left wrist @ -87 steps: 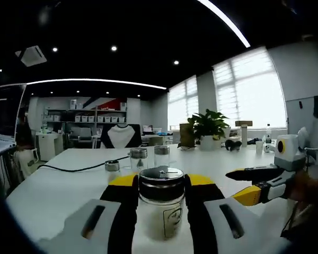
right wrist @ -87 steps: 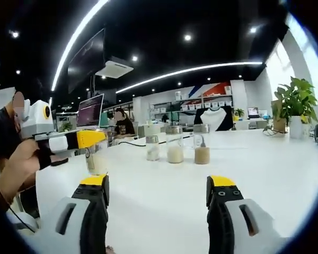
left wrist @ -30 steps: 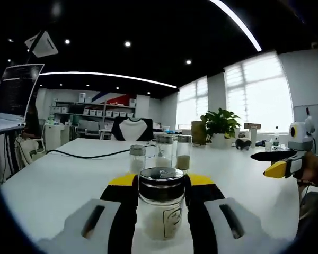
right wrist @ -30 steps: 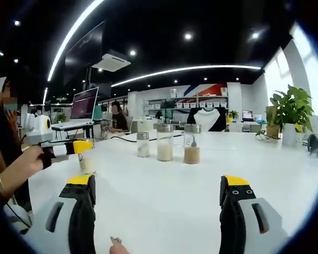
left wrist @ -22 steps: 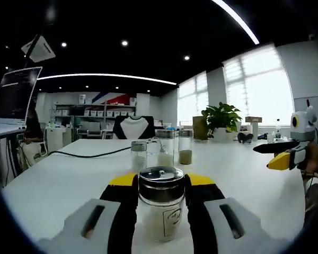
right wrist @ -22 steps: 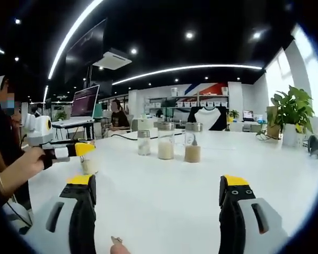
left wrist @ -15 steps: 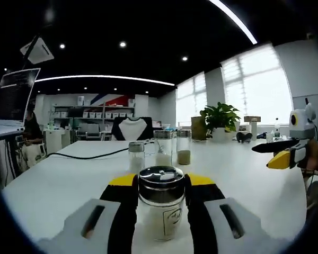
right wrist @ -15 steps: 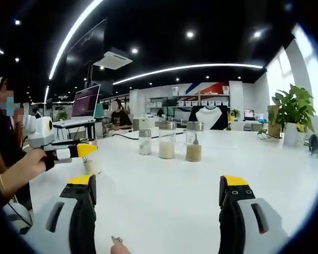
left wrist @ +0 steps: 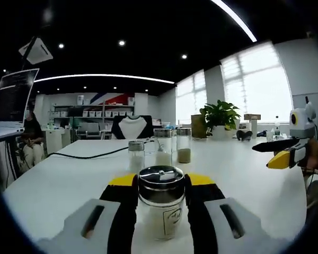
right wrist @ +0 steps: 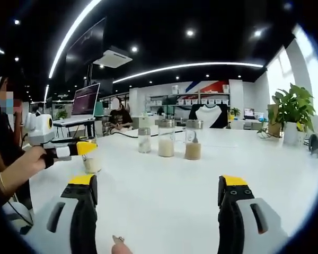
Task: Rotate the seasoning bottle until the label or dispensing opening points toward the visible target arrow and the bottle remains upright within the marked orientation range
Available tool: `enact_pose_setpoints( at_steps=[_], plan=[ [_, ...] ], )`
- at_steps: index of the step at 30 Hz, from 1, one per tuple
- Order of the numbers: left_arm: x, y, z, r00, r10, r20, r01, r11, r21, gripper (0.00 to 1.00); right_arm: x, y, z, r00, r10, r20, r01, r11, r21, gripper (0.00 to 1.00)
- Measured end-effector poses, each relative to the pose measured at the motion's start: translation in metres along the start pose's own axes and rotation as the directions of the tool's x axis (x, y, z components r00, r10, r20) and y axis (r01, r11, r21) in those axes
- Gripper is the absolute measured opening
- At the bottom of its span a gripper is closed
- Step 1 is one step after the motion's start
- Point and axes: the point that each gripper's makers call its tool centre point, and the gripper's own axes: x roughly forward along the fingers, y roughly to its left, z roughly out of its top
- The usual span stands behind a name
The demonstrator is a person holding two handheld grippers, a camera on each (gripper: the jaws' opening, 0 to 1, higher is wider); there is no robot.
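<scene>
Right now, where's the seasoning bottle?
In the left gripper view, the seasoning bottle stands upright at bottom centre, clamped between the left tongs, on the white table.

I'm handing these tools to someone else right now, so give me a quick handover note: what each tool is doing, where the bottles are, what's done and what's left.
Left tool: shut on the seasoning bottle, which stands upright between its jaws; silver lid on, label facing the camera.
Right tool: open, holding nothing, above the white table.
Three other jars stand in a row further along the table, untouched.
Done: bottle grasped and upright.
Left: turn it toward the target arrow. No arrow or orientation mark can be made out in either view, so find it before rotating, then release with the bottle upright.
</scene>
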Motion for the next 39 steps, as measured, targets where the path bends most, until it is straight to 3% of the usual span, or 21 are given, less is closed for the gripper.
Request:
enact_pose_setpoints(
  at_steps=[14, 16, 26, 31, 39],
  plan=[
    [0.002, 0.000, 0.000, 0.999, 0.019, -0.044, -0.019, 1.000, 0.012, 0.37, 0.000, 0.002, -0.002, 1.000, 0.007, -0.005, -0.007, 1.000, 0.006, 0.95],
    [0.001, 0.000, 0.007, 0.999, 0.024, -0.023, -0.025, 1.000, -0.001, 0.39, 0.000, 0.002, -0.002, 1.000, 0.007, -0.003, -0.007, 1.000, 0.006, 0.95],
    [-0.001, -0.002, 0.041, 0.999, 0.040, 0.024, -0.041, 0.999, 0.010, 0.54, -0.003, 0.000, 0.002, 1.000, 0.002, 0.012, -0.003, 1.000, 0.019, 0.92],
    [-0.002, -0.006, 0.049, 0.997, 0.080, 0.014, -0.080, 0.996, 0.040, 0.83, -0.003, 0.000, -0.001, 1.000, 0.003, 0.003, -0.003, 1.000, 0.020, 0.92],
    [-0.001, -0.003, 0.045, 0.995, 0.097, -0.014, -0.096, 0.995, 0.033, 0.84, -0.005, -0.001, -0.001, 1.000, 0.000, 0.007, 0.000, 1.000, 0.025, 0.92]
  ],
)
